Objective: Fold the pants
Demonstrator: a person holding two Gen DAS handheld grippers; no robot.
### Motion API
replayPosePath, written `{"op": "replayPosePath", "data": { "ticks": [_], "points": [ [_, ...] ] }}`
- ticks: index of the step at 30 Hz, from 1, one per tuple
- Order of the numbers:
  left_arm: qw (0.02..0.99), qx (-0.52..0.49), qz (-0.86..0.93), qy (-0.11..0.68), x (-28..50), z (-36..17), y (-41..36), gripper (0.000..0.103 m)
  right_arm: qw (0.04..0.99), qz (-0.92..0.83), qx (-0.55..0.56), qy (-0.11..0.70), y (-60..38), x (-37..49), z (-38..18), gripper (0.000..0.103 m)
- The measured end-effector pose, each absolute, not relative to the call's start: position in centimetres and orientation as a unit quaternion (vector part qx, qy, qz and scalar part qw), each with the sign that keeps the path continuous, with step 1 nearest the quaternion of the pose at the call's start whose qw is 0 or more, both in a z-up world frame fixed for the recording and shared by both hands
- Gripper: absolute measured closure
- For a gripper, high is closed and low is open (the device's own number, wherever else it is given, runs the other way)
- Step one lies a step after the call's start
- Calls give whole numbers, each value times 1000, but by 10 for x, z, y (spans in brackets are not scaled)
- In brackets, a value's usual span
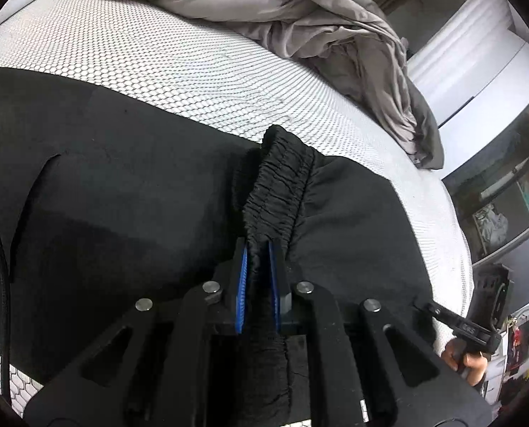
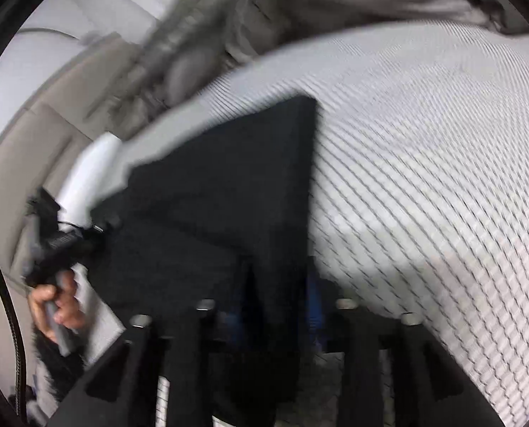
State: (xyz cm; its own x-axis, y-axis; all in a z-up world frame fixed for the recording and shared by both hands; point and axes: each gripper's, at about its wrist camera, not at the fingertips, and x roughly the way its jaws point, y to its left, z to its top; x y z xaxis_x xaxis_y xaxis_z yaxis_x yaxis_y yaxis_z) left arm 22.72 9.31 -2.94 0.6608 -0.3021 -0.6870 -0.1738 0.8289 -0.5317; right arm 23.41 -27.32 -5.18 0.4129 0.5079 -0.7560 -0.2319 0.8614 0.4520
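Black pants [image 1: 129, 185] lie spread on a white mesh-patterned mattress [image 1: 150, 67]. My left gripper [image 1: 259, 267] is shut on the gathered elastic waistband [image 1: 282, 185], which bunches up between the blue pads [image 1: 242, 277]. In the blurred right wrist view the pants [image 2: 229, 192] show as a flat black panel with a sharp corner. My right gripper [image 2: 278, 306] is shut on the near edge of that black fabric. The other hand-held gripper [image 2: 62, 245] shows at the left of that view, and the right one [image 1: 474, 327] shows at the lower right of the left wrist view.
A crumpled grey sheet [image 1: 300, 17] lies at the far side of the mattress, also seen in the right wrist view [image 2: 300, 7]. White furniture [image 1: 477, 53] and dark shelving [image 1: 506, 192] stand beyond the mattress edge. A black cable [image 1: 1, 249] runs along the left.
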Motion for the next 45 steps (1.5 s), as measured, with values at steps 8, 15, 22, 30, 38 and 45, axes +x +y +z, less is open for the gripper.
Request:
{"op": "replayPosePath", "data": {
  "ticks": [8, 15, 22, 30, 38, 45],
  "points": [
    [859, -310, -59, 404, 227, -32, 99, 95, 793, 288, 195, 501, -300, 191, -54, 62],
    [852, -337, -96, 390, 229, -25, 95, 96, 805, 299, 136, 494, -300, 170, -53, 95],
    [873, -224, -28, 432, 223, -25, 92, 70, 812, 293, 83, 498, -310, 151, -48, 94],
    [913, -133, -78, 377, 188, 11, 30, 39, 838, 256, 135, 462, -310, 168, -44, 74],
    [916, -32, -64, 395, 187, 0, -16, 39, 877, 159, -6, 453, -314, 152, -35, 88],
    [902, 2, -124, 413, 177, -16, -57, 33, 890, 219, -22, 398, -232, 153, -20, 80]
  ]
}}
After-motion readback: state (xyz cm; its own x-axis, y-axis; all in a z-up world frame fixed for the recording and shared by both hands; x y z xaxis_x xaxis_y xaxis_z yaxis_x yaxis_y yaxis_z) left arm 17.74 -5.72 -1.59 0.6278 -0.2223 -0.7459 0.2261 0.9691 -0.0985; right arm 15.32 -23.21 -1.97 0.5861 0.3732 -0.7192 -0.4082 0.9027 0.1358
